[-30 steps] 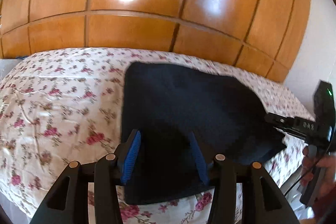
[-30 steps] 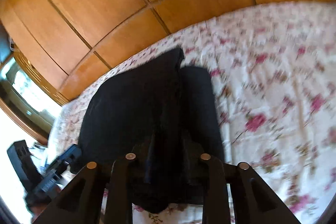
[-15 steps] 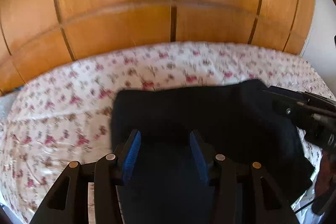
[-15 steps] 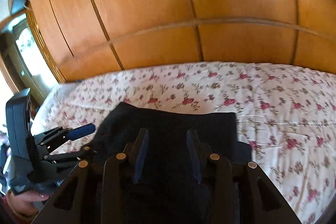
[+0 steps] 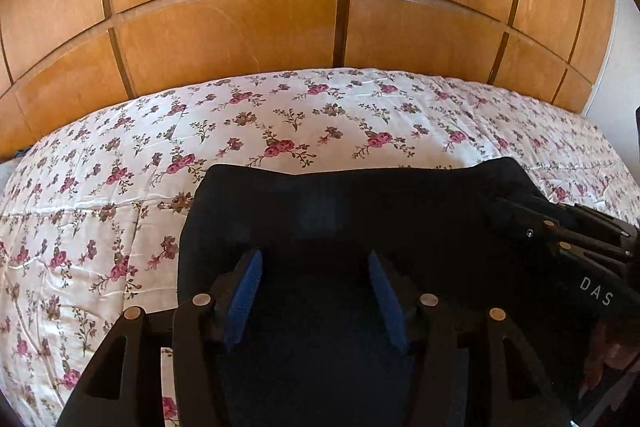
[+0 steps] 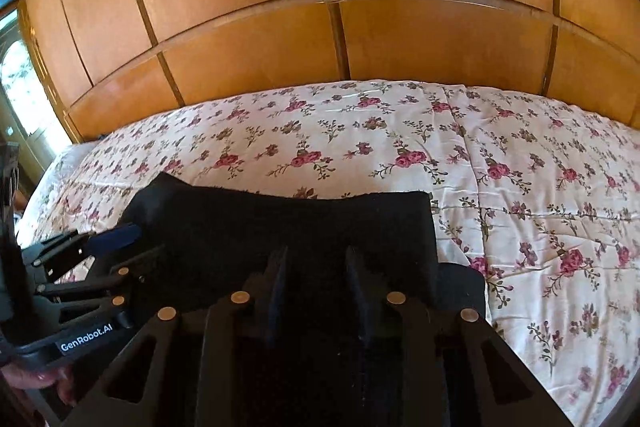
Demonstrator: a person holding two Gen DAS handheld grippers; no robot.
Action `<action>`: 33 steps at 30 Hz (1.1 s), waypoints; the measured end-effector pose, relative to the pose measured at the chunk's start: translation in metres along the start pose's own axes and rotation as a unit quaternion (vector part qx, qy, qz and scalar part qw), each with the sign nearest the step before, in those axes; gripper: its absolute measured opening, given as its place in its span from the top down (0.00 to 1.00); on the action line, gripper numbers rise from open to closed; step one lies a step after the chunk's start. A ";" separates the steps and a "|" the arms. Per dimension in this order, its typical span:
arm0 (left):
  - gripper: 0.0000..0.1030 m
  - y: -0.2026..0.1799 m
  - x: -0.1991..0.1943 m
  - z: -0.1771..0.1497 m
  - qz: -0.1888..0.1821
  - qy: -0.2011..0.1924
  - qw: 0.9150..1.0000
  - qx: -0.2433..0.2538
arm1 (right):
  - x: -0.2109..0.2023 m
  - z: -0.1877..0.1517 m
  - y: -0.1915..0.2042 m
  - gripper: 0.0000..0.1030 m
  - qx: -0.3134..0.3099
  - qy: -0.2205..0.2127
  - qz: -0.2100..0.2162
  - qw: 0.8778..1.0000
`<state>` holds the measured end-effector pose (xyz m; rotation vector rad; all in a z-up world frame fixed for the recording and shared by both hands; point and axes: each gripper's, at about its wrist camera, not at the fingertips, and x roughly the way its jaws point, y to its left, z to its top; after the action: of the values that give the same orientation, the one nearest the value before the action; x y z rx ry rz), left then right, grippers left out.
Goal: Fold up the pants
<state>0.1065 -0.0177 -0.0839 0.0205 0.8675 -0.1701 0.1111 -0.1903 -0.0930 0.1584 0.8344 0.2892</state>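
The dark navy pants (image 5: pixel 360 211) lie folded into a compact block on the floral bedspread (image 5: pixel 280 131), near its front edge. My left gripper (image 5: pixel 314 267) hovers over the pants' left part with its blue pads (image 5: pixel 244 291) apart and nothing between them. My right gripper (image 6: pixel 314 267) hovers over the pants (image 6: pixel 300 223) with its jaws apart and empty. Each gripper shows in the other's view: the right one (image 5: pixel 560 239) at the pants' right side, the left one (image 6: pixel 96 247) at their left side.
A wooden panelled wardrobe (image 5: pixel 320 7) stands behind the bed. The bedspread (image 6: pixel 500 167) stretches bare to the right and behind the pants. A window (image 6: pixel 20 87) is at the far left. A pale wall (image 5: pixel 624 87) is at the right.
The right gripper held a bunch of the pants a second ago; it has let go and opened. Both grippers have swung to face the wardrobe, side by side over the folded pants.
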 end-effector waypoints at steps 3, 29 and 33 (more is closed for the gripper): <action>0.45 0.000 -0.002 -0.001 -0.003 -0.007 1.000 -0.003 | -0.003 -0.002 0.000 0.72 0.002 -0.010 0.007 1.000; 0.45 -0.013 -0.059 -0.057 0.046 -0.053 0.998 0.000 | -0.079 -0.074 0.001 0.60 -0.005 -0.040 -0.046 0.998; 0.45 -0.014 -0.065 -0.063 0.044 -0.052 0.998 -0.005 | -0.082 -0.081 -0.001 0.60 0.000 -0.038 -0.041 0.998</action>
<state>0.0156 -0.0168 -0.0741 0.0400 0.7629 -0.0835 -0.0013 -0.2147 -0.0885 0.1344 0.7642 0.2058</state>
